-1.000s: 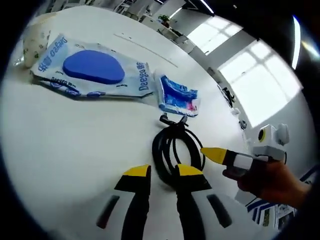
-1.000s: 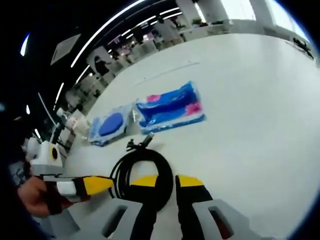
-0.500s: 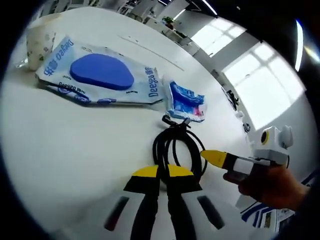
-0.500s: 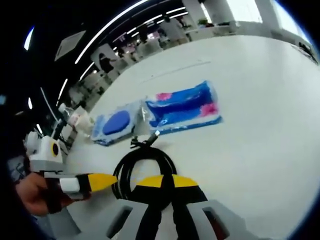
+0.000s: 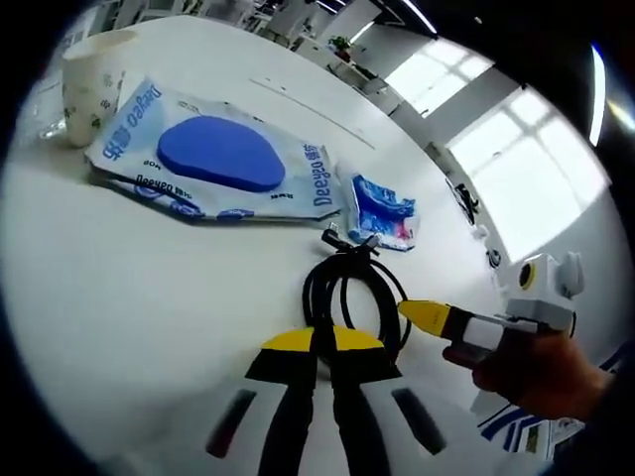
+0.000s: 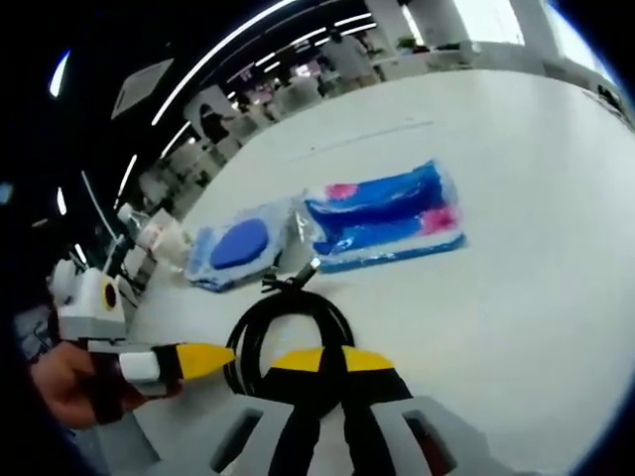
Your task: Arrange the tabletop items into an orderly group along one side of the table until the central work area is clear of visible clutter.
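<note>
The left gripper [image 5: 322,340] had its yellow-tipped jaws pinched together on the near side of the coiled black cable [image 5: 349,293], and the right gripper [image 6: 331,359] was clamped the same way on the opposite side of that coil [image 6: 288,327], so both claws gripped the one loop as it lay on the white table [image 5: 129,288]. Just past the coil's loose plug ends lay a small blue and pink packet [image 5: 385,210], and beside it, toward the far edge, a larger clear pouch holding a blue oval pad [image 5: 210,154], with a paper cup [image 5: 89,84] next beyond that. Those three sat close together in a rough row, which read as the start of the orderly group. The cable lay a little apart from that row, nearer the open middle of the table, so it appeared to be the piece left to bring alongside; whether other items waited elsewhere could not be told.
</note>
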Demonstrator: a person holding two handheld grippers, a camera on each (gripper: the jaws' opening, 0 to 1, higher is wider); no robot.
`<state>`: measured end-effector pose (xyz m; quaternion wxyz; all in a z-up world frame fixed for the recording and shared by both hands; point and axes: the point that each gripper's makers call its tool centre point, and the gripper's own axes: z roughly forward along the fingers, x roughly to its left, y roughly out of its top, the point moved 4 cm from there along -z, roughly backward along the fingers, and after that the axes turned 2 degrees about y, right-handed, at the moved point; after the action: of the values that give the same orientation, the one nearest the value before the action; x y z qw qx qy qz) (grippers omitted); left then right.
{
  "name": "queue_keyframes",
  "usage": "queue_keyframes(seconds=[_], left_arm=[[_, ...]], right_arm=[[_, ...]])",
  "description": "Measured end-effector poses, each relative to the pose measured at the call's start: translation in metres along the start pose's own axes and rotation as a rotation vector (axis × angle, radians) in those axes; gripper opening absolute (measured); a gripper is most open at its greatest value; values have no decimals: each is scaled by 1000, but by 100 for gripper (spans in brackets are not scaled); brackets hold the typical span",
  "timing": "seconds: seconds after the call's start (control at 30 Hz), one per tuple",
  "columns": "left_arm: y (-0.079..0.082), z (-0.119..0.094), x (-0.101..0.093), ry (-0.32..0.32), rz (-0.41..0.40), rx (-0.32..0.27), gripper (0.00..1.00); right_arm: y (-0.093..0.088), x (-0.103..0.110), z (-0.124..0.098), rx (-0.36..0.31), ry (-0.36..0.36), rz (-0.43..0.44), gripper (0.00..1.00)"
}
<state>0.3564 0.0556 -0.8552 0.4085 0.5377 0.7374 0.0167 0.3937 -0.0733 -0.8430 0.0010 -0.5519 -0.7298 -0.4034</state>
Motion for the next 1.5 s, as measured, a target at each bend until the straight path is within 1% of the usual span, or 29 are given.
queue_keyframes(seconds=[0.1,0.17,0.27,0.3,0.37,0.47,0.5,0.57,0.6,0.7,0.73,0.8,0.83,0.87,0.9,1.03,1.1,1.17,1.23,1.27,1.33,1.37,1.4,1.43,1.47,1.5], left_arm=[[1,-1,1,1,-4,-3,3],[2,-4,1,1,-6,-8,5],[3,-9,1,0,13,-12,6],[4,-11,3,0,13,-14,6],[7,-18,7,5,12,-29,6],[11,-26,14,16,25,-46,6],[12,-30,16,18,25,-51,7],[20,-39,16,-8,-12,-113,11],[19,-43,18,-9,-11,-109,12],[22,-56,27,12,15,-115,12],[24,-62,31,16,12,-126,12],[28,-73,39,23,-4,-153,13],[30,-78,43,26,-5,-161,13],[32,-85,47,31,-4,-171,14],[34,-89,51,34,0,-178,14],[41,-115,63,50,29,-213,16],[44,-129,70,58,45,-229,17],[47,-142,77,66,78,-238,19],[49,-156,83,75,102,-241,21],[50,-161,84,75,112,-247,22],[52,-173,87,84,142,-252,22],[52,-182,85,87,167,-258,23],[52,-186,85,88,186,-258,24],[52,-189,94,94,212,-259,25],[53,-193,94,96,227,-261,26],[55,-200,90,95,255,-269,27]], right_arm=[[1,1,-1,-2,3,-2,6],[2,-5,2,-2,4,-1,6],[3,1,-4,-3,-9,-10,7],[3,2,-6,-4,-9,-13,8],[6,-6,-2,-7,-16,-15,8],[4,-7,-6,-7,-18,-20,10],[3,-9,-8,-5,-21,-25,10],[2,-8,-14,-6,-24,-28,11],[0,-3,-22,-8,-25,-28,11],[-1,-2,-29,-18,-28,-34,12],[0,-12,-25,-21,-28,-34,13],[1,-18,-26,-33,-26,-52,16],[1,-18,-27,-36,-22,-61,18],[0,-12,-35,-42,-15,-75,19],[0,-10,-38,-45,-14,-85,19],[4,-16,-45,-64,-7,-125,23],[5,-12,-54,-70,-5,-157,25],[6,-2,-64,-79,6,-180,27],[7,1,-73,-92,13,-199,30],[11,1,-80,-100,12,-211,31],[12,-1,-85,-111,19,-230,33],[12,-1,-86,-113,20,-234,34],[11,4,-92,-118,20,-251,35],[10,9,-97,-123,23,-260,37],[12,11,-104,-131,24,-270,38],[14,12,-109,-137,25,-283,39]])
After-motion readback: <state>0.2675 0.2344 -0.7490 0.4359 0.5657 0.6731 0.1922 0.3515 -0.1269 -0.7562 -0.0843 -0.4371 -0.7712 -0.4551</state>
